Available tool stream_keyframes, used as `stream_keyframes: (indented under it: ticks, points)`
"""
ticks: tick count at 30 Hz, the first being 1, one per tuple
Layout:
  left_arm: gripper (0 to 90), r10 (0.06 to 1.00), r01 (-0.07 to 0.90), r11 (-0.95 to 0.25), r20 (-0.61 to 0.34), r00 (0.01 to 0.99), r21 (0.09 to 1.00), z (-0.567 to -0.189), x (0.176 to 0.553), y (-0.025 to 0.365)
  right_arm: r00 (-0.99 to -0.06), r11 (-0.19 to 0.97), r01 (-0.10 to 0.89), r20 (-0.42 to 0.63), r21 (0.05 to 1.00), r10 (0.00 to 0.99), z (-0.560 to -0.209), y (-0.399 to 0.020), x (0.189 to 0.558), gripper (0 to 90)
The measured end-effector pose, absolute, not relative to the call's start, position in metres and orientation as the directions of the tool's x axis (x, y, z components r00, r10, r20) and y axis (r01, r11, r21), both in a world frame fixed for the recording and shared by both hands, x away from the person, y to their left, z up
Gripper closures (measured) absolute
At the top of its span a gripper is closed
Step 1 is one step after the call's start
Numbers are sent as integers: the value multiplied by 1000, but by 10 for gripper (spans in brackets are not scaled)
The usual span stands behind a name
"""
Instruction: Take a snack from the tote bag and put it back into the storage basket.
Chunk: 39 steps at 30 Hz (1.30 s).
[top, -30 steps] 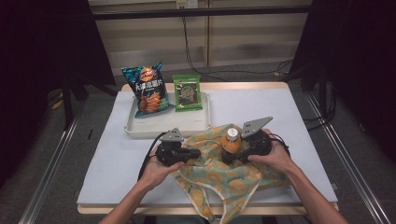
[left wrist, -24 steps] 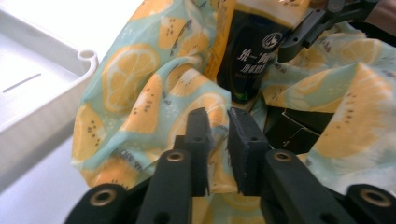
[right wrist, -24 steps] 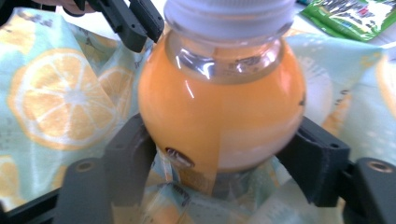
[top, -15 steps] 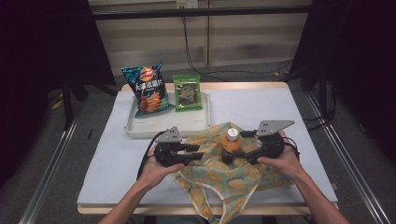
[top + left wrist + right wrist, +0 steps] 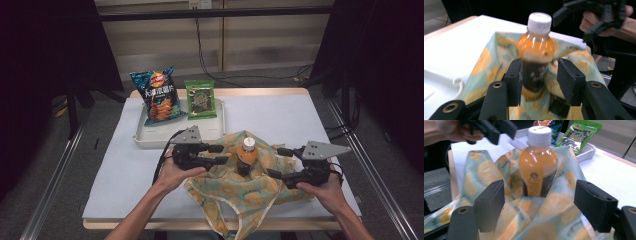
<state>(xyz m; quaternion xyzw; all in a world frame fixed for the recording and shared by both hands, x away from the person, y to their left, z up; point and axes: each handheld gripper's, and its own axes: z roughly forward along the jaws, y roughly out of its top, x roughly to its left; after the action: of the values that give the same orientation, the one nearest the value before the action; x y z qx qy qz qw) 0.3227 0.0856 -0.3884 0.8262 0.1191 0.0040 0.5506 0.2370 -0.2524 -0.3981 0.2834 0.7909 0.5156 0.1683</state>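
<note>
One orange drink bottle point(image 5: 246, 156) is standing upright in the middle of one lemon-printed cloth point(image 5: 240, 187) on the white worktop point(image 5: 280, 117), and behind the bottle one white tray point(image 5: 145, 137) is carrying two snack bags, a blue chip bag point(image 5: 157, 96) and a green packet point(image 5: 200, 99). Just left of the bottle the left tongs point(image 5: 224, 154) have just been opening and are standing apart with the bottle between the jaws, not pressing it. To the right of the bottle the right tongs point(image 5: 277, 162) are standing apart too, holding nothing.
</note>
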Motion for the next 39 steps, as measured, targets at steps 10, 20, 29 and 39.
stream_keyframes:
  ticks: [10,20,29,39]
  points:
    - [538,142,162,-329,-121,983,930,-379,341,57,-756,265,301,60,916,652,-411,-273,199,238]
    - [535,96,148,-303,-124,988,941,-380,350,37,-756,242,305,80,921,650,-415,-271,196,228]
    - [511,47,108,-344,-98,994,933,-380,353,20,-751,229,309,90,923,654,-416,-273,196,217]
    - [553,54,115,-364,-103,993,924,-390,357,11,-749,228,311,90,923,657,-417,-274,196,213]
